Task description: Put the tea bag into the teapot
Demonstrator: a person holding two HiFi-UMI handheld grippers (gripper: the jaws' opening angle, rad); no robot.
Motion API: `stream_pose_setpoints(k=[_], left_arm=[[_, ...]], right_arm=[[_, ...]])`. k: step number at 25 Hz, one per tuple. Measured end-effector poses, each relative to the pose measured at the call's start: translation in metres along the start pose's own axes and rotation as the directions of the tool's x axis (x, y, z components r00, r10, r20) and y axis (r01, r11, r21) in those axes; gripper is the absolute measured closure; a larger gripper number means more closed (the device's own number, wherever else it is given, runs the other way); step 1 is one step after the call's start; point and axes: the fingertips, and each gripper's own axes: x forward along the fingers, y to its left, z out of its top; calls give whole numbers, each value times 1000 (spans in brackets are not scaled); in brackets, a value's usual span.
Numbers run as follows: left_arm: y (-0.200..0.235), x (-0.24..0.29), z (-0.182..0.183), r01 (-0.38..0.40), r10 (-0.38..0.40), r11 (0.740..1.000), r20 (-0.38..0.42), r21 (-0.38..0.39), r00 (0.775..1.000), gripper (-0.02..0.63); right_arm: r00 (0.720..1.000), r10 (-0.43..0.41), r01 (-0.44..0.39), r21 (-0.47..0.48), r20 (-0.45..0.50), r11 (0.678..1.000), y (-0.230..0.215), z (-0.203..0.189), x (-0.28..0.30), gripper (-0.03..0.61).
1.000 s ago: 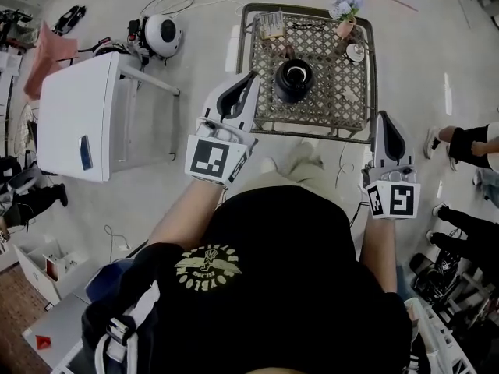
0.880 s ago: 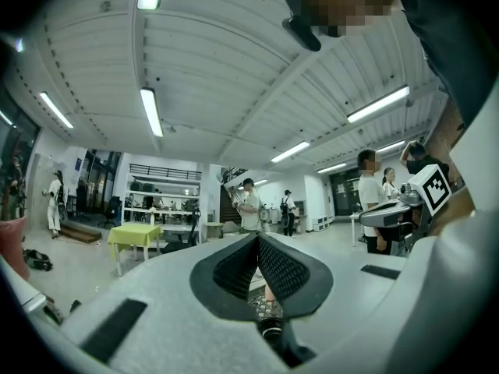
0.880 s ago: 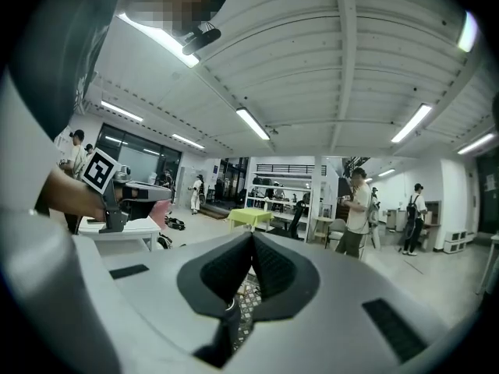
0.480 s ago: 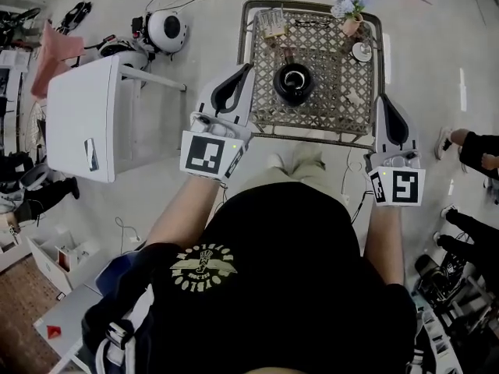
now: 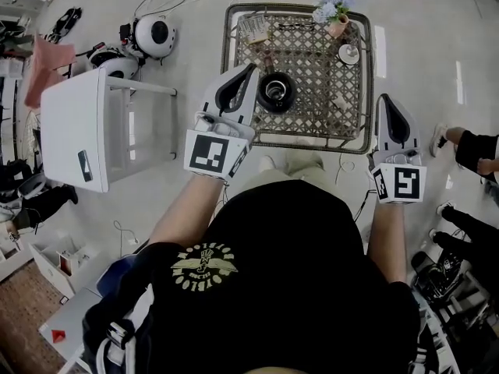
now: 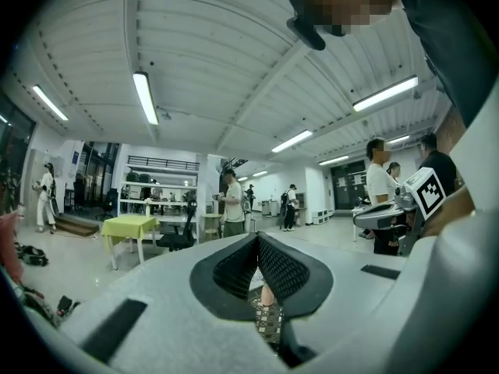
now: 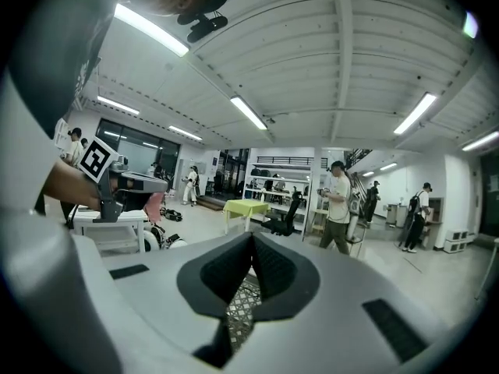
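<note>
Left gripper [image 5: 248,72] and right gripper [image 5: 385,100] both pressed together, empty — the tea bag [image 5: 253,28], probably the pale bundle upper left of the teapot [image 5: 275,92], looks light and limp — pinch its top edge gently.

Both forearms bare, stretched forward. Left gripper [image 5: 248,72]: jaws pressed together, empty, pointing ahead and slightly right (tips meet in its own view). Right gripper [image 5: 384,100]: jaws likewise closed, empty, pointing ahead.
</note>
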Motion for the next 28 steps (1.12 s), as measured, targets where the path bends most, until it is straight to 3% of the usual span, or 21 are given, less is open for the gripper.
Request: stream_pose_setpoints(k=[12, 13, 15, 16, 21, 25, 28], left_arm=[[-9, 41, -27, -4, 4, 1000, -53, -13, 999, 618], [-9, 44, -29, -5, 4, 1000, -57, -12, 998, 618], [-8, 47, -33, -5, 4, 1000, -67, -11, 998, 618], [-8, 49, -34, -5, 4, 1000, -72, -10, 997, 618], [-8, 56, -37, -4, 4, 1000, -83, -9, 997, 618], [-6, 59, -32, -23, 17, 997, -80, -73, 997, 618], [-4, 60, -26, -26, 22, 998, -67, -53, 997, 618]], right_arm=[[993, 67, -65, 31, -93, 997, -24, -63, 24, 569], [990, 86, -82, 40, -109, 996, -23, -72, 28, 555], [981, 126, -117, 66, -150, 991, -18, -94, 35, 453], [975, 141, -130, 74, -173, 989, -16, -106, 39, 441], [936, 183, -152, 124, -300, 981, -9, -182, 54, 419], [874, 211, -172, 128, -438, 977, -3, -258, 53, 413], [829, 236, -189, 142, -506, 972, 2, -301, 53, 411]])
